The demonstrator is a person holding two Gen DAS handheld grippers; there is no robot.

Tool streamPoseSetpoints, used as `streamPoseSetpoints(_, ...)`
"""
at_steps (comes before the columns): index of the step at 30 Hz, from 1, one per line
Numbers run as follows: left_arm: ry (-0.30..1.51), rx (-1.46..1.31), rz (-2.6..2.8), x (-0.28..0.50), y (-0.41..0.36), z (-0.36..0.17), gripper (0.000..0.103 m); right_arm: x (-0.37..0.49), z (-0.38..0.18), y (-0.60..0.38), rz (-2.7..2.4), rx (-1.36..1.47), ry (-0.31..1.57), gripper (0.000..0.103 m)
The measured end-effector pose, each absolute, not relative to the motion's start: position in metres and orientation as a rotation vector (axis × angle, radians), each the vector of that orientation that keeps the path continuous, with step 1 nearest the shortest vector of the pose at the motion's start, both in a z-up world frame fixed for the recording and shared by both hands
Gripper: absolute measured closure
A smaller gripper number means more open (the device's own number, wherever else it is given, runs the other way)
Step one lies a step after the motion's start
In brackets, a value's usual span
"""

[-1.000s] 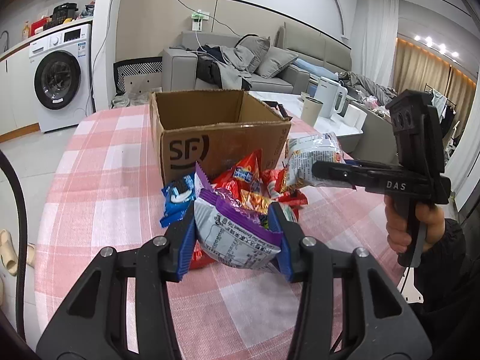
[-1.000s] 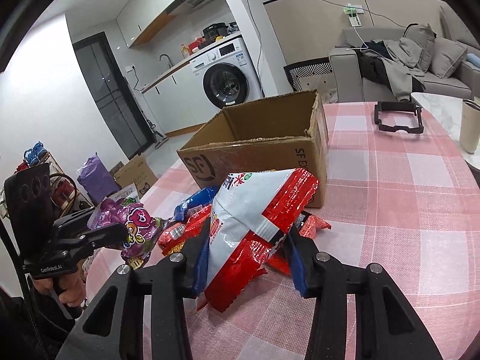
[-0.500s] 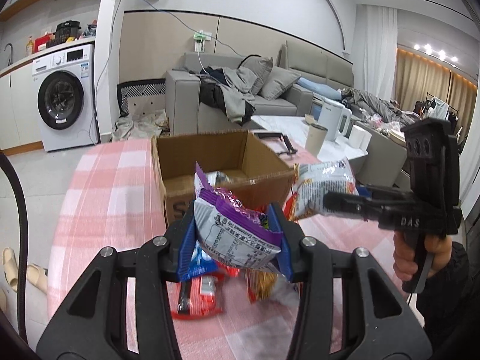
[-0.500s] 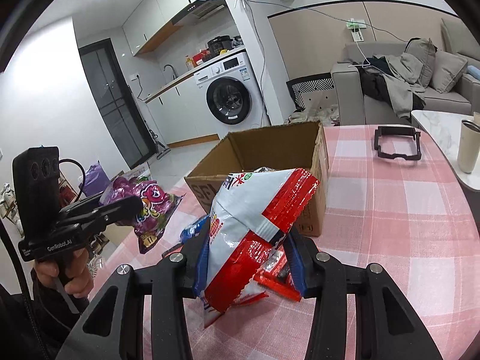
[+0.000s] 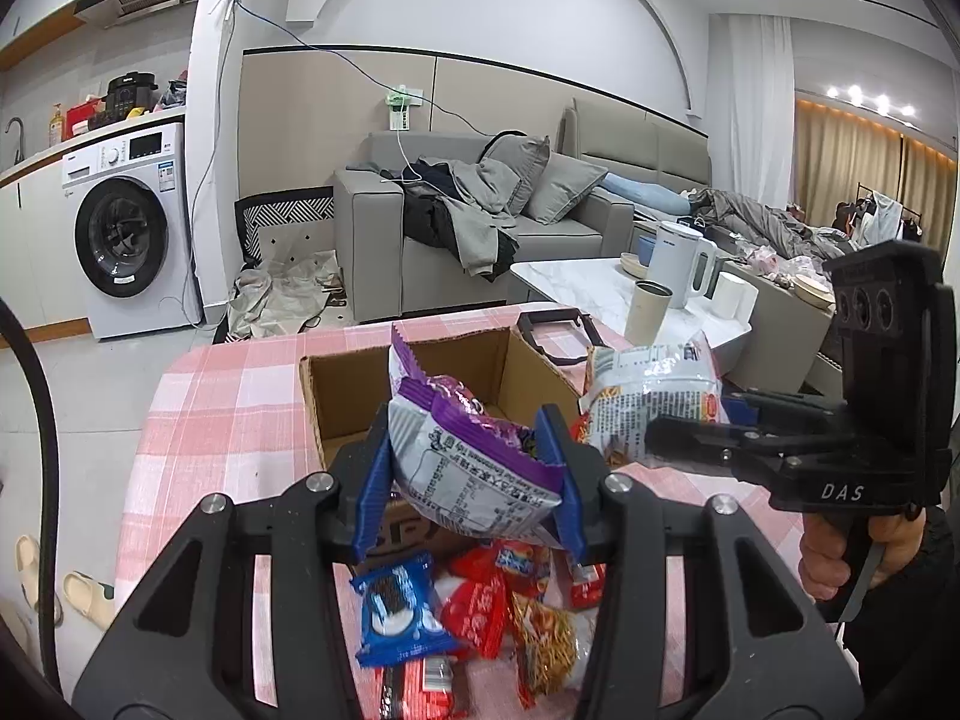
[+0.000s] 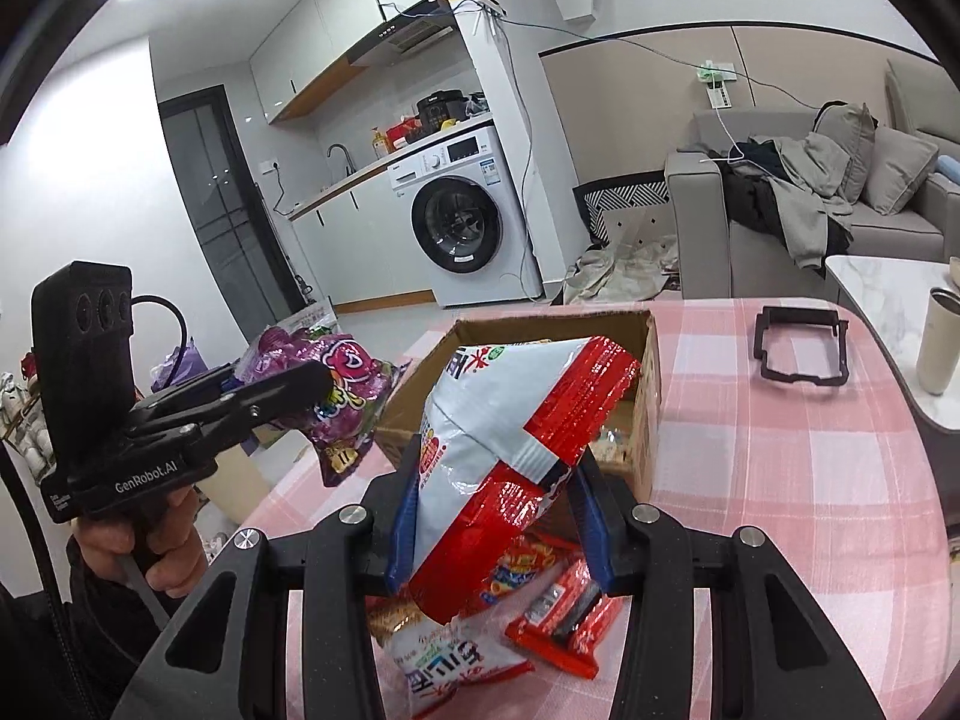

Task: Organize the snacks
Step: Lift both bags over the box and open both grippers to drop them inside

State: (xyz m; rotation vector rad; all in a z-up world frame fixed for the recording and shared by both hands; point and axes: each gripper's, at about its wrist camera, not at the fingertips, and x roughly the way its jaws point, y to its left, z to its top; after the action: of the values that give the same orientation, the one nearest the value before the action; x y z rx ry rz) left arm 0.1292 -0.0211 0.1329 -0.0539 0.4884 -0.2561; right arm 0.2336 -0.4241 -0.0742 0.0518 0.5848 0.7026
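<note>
Clamping one snack each: left gripper [image 5: 467, 471] jaws clenched on purple bag [image 5: 474, 456], right gripper [image 6: 498, 501] on red-white bag [image 6: 510, 450], both held at centre frame over open cardboard box [image 5: 336, 384], likely for dropping in. Loose packs [image 5: 480, 606] remain lower centre on bench [image 5: 198, 420]. Readable: "DAS", "GenRobot.AI".

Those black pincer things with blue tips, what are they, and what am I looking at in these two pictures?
They are hand-held grabbing tools, one in each of a person's hands, each with a camera looking along its fingers. The left tool pinches a purple and white snack bag; the right tool pinches a red and white snack bag. Each picture also shows the other tool from the side. On the pink checked tablecloth stands an open brown cardboard box, with loose snack packets lying in front, among them a blue cookie packet.
</note>
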Motion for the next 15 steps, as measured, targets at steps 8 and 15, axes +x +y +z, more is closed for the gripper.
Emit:
streamPoseSetpoints(8, 0.504, -0.046, -0.221, 0.171, -0.024, 0.132, 0.060, 0.253, -0.064, -0.412, 0.692, 0.044, 0.578, 0.059)
streamPoseSetpoints(15, 0.532, -0.038, -0.196, 0.205, -0.026, 0.116, 0.060, 0.277, -0.069, -0.405, 0.666, 0.035, 0.590, 0.059)
